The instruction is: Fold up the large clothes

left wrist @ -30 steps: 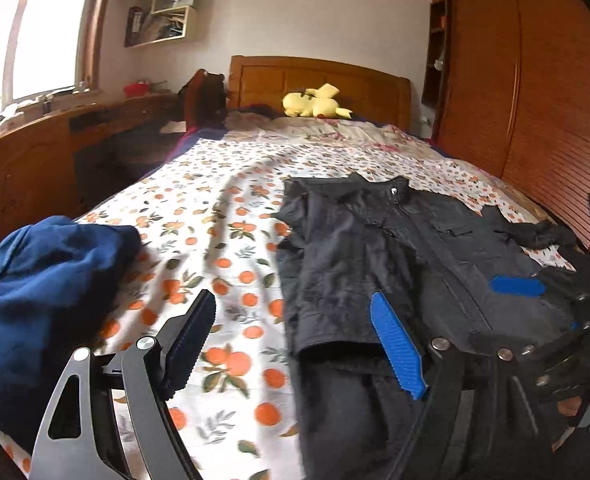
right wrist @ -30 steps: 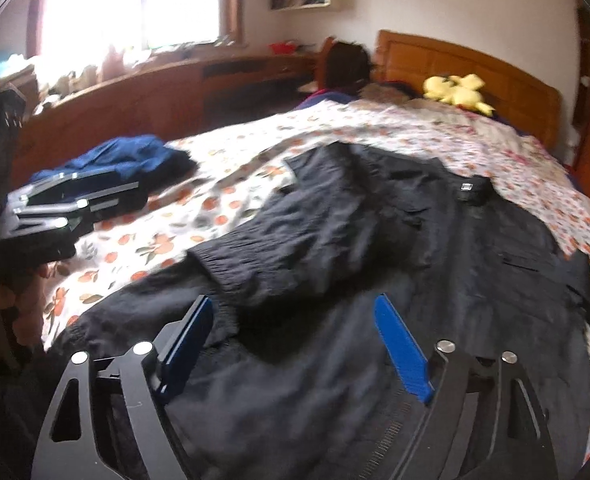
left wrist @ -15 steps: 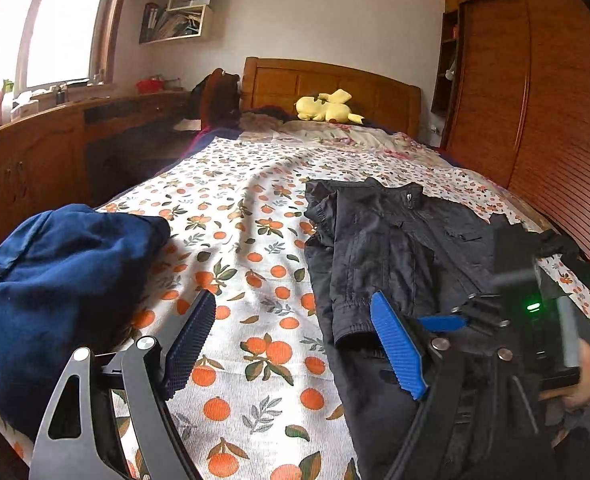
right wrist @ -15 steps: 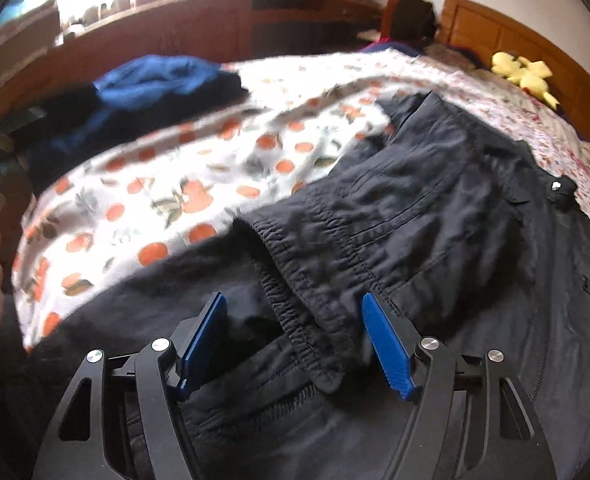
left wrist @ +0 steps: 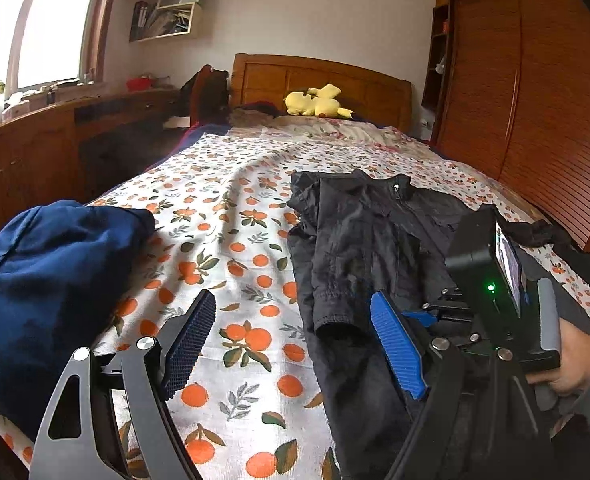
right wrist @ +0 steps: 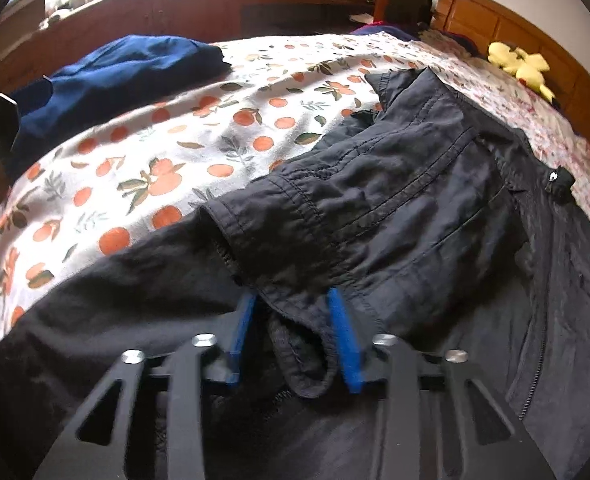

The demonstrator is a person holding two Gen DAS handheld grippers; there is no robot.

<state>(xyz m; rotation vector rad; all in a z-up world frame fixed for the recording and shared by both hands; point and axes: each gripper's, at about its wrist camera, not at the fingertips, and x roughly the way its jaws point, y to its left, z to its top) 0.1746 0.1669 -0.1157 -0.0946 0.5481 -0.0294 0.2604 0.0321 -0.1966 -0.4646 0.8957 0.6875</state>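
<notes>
A: Our right tongs [right wrist: 295,332] are closing on the cuff [right wrist: 303,364] of the black jacket's [right wrist: 435,200] sleeve, cloth bunched between the blue pads. Our left tongs [left wrist: 295,344] gape wide, empty, above the bedsheet [left wrist: 231,216].

B: So we've barely begun: the jacket lies spread ahead of both tongs, one sleeve laid across its front.

A: And the blue garment [left wrist: 43,280] left of our left tongs looks heaped.

B: We can't see the jacket's hem or far sleeve; the frame cuts them off.

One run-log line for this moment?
right gripper: closing on black jacket sleeve cuff | left gripper: open, nothing held | bed
</notes>
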